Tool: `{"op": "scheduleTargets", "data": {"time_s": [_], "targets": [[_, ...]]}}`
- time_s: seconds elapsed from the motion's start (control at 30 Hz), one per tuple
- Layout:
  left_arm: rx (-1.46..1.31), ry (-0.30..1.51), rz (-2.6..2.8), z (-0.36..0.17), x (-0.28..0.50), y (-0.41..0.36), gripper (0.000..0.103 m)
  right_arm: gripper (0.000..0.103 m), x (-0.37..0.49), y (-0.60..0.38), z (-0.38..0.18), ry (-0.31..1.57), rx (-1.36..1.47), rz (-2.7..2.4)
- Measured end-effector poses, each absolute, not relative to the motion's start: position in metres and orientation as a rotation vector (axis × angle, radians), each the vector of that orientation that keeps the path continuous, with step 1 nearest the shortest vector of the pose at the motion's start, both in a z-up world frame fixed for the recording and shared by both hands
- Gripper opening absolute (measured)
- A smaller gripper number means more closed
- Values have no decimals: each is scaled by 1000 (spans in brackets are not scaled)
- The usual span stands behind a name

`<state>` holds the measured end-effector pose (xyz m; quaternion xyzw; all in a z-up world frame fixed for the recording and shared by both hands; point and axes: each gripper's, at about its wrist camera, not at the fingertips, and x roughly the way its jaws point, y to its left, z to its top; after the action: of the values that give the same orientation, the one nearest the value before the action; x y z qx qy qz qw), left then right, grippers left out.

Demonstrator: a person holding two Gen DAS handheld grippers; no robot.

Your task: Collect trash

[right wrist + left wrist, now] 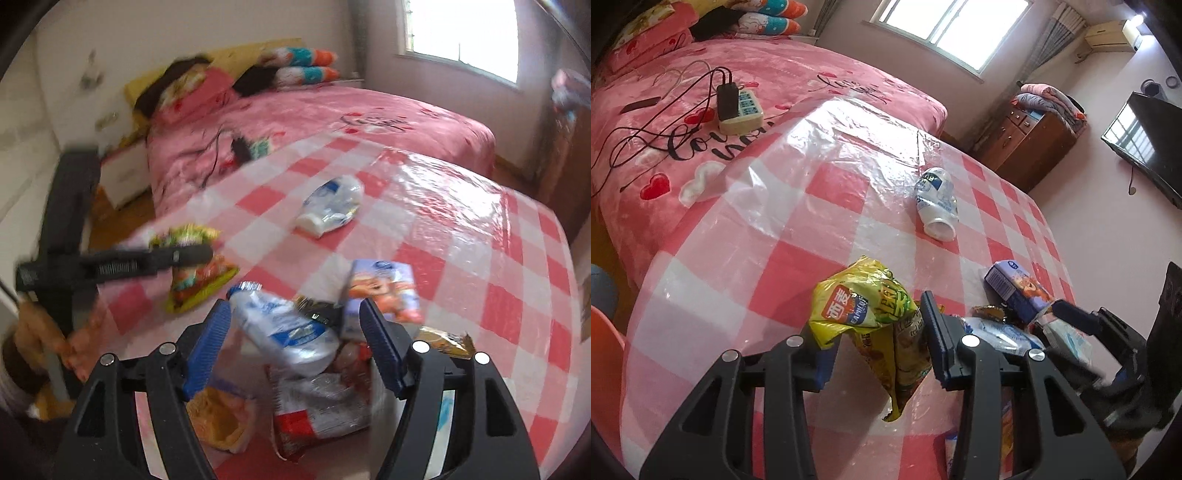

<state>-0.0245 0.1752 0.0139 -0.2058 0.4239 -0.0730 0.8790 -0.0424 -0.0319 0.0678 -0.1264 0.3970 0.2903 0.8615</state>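
My left gripper (875,325) is shut on a yellow snack bag (860,302), which hangs above the pink-and-white checked table (798,229). From the right wrist view, the left gripper (192,254) appears blurred at the left with the bag (192,277) below its tip. My right gripper (293,308) stands open over a pile of wrappers (321,410). A crushed clear bottle with a blue label (288,332) lies between its fingers, with a gap to the right pad. A blue milk carton (384,291) lies just beyond. A white bottle (936,206) lies on its side farther out.
A pink bed (775,74) with a power strip (738,110) and cables stands past the table. A wooden cabinet (1034,144) and a television (1145,144) are at the right. An orange chair (602,339) sits at the table's left edge.
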Motion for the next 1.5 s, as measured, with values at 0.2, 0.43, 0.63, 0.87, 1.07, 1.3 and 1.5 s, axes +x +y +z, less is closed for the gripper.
{"op": "scheduleTargets", "data": {"time_s": [0.2,0.43,0.63,0.87,1.07,1.3,1.5], "targets": [[-434,886,-156,12,-31,180,43,53,-47,-3,46,830,-467,567],[-439,890,-158,10,-37,187,43,43,-36,5,27,844,-575,524],[-443,900,-162,7,-44,189,43,27,-27,-6,31,868,-496,504],[-448,898,-172,9,-53,192,43,22,-26,-17,42,903,-340,498],[-450,887,-181,14,-62,197,43,20,-32,-20,51,912,-215,515],[-461,865,-184,21,-77,209,43,20,-44,-15,67,909,-99,557],[-476,842,-172,28,-91,224,43,20,-54,1,76,946,27,641]]}}
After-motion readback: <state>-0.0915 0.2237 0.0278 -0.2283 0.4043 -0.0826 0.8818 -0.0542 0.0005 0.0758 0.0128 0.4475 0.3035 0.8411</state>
